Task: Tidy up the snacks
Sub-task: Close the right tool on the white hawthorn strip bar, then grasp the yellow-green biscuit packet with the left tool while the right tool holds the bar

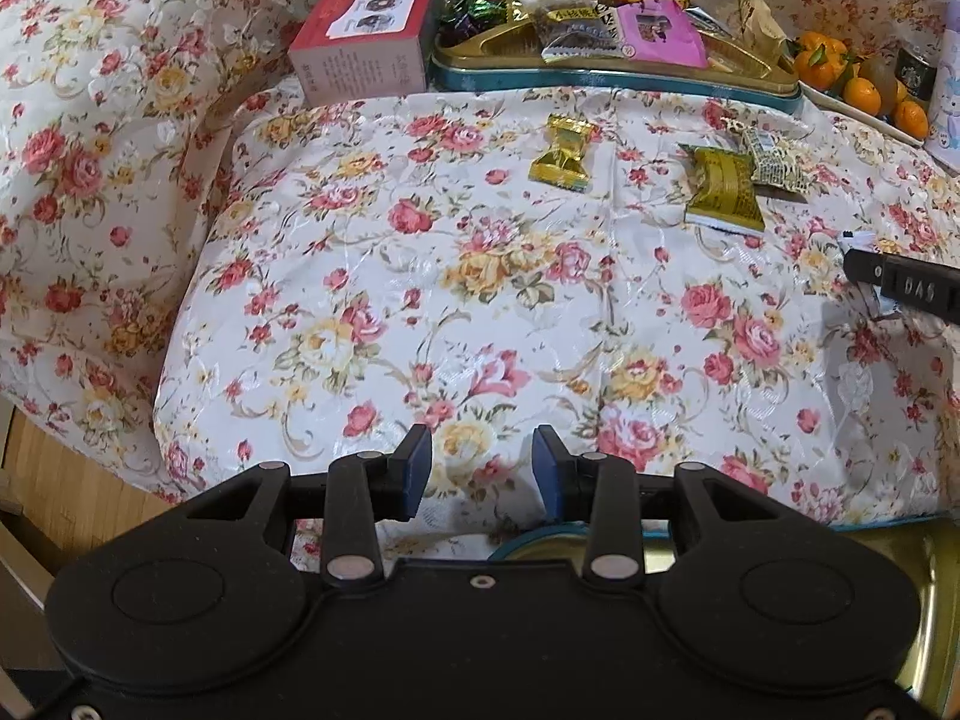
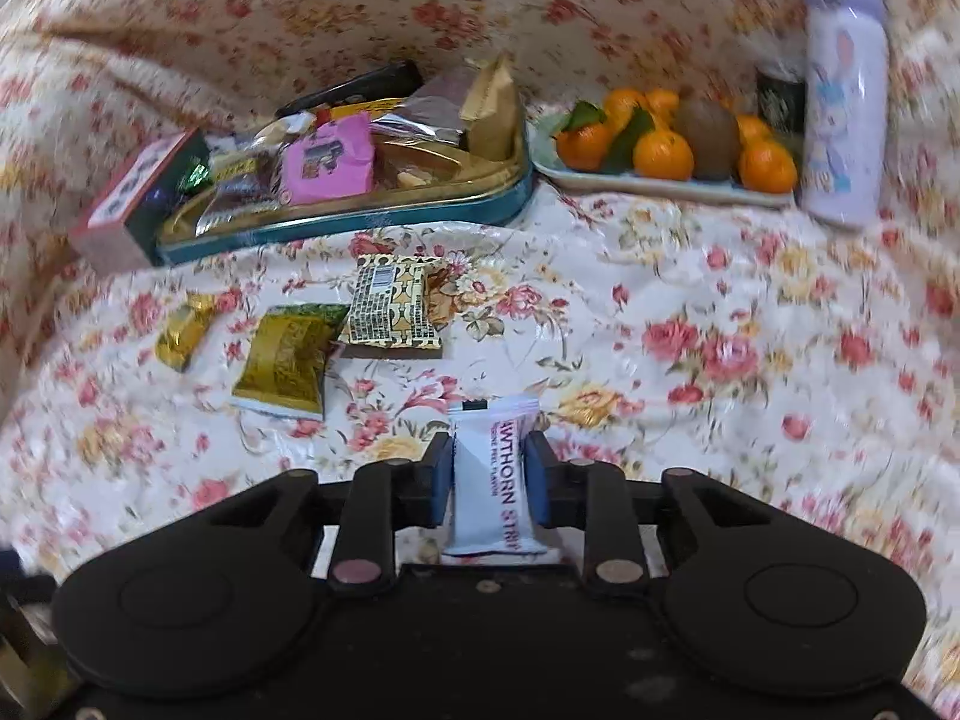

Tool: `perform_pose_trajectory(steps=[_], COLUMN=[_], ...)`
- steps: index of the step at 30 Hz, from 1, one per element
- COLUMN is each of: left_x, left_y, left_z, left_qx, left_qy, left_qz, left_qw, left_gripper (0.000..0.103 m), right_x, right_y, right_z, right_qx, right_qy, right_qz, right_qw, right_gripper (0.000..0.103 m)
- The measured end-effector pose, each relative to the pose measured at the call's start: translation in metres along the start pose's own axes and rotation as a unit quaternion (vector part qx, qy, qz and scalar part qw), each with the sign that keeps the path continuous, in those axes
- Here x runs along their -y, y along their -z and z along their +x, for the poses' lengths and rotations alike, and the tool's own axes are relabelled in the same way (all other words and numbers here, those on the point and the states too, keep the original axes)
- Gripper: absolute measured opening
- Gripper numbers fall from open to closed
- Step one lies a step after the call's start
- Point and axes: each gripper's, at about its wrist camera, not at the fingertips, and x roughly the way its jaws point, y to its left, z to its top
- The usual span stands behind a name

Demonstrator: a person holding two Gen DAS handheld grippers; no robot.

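— How are your tongs standing?

— My right gripper (image 2: 489, 483) tilts down toward the flowered cloth (image 2: 690, 312), jaws closed on a white hawthorn strip packet (image 2: 495, 480); both blue pads press its sides, and it runs lengthwise between them. My left gripper (image 1: 480, 468) points steeply down over the cloth with its jaws partly apart and nothing between them.

— Where does everything lie, taking the snack tin as the mark?

— The snack tin (image 2: 420, 204) sits at the far edge of the table, heaped with wrappers, a pink packet (image 2: 327, 165) on top. A red box (image 1: 366, 30) touches its left end; a plate of oranges (image 2: 660, 144) lies just to its right, a lilac bottle (image 2: 843, 90) beyond that. In front of the tin lie a gold candy (image 1: 561, 153), a green-gold packet (image 2: 288, 360) and a patterned packet (image 2: 390, 306), the last two touching.

— And room to move?

— Nearer than those three, the cloth is bare up to my held packet. Left of the tin, the cloth falls away over the table's edge.
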Motion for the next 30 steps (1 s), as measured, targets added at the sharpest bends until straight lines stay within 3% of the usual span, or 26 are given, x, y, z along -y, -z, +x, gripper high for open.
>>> perform_pose_trajectory(steps=[4,17,23,30], left_x=[0.005,0.041,0.048,0.065], left_y=[-0.006,-0.036,-0.053,-0.07], left_z=[0.0,0.006,0.014,0.019], left_qx=[0.005,0.033,0.04,0.072], left_qy=[0.011,0.031,0.05,0.058], left_qz=[0.003,0.04,0.036,0.045], left_qw=[0.9999,0.9982,0.9973,0.9947], left_gripper=[0.046,0.046,0.046,0.046], right_x=[-0.003,0.017,0.026,0.031], right_y=[0.007,0.005,0.013,0.012], right_z=[-0.001,0.015,0.019,0.02], right_qx=[0.024,0.085,0.112,0.11], right_qy=[0.014,0.04,0.03,0.018], right_qz=[-0.046,-0.094,-0.082,-0.064], right_qw=[0.999,0.991,0.99,0.992], right_gripper=[0.025,0.025,0.027,0.027])
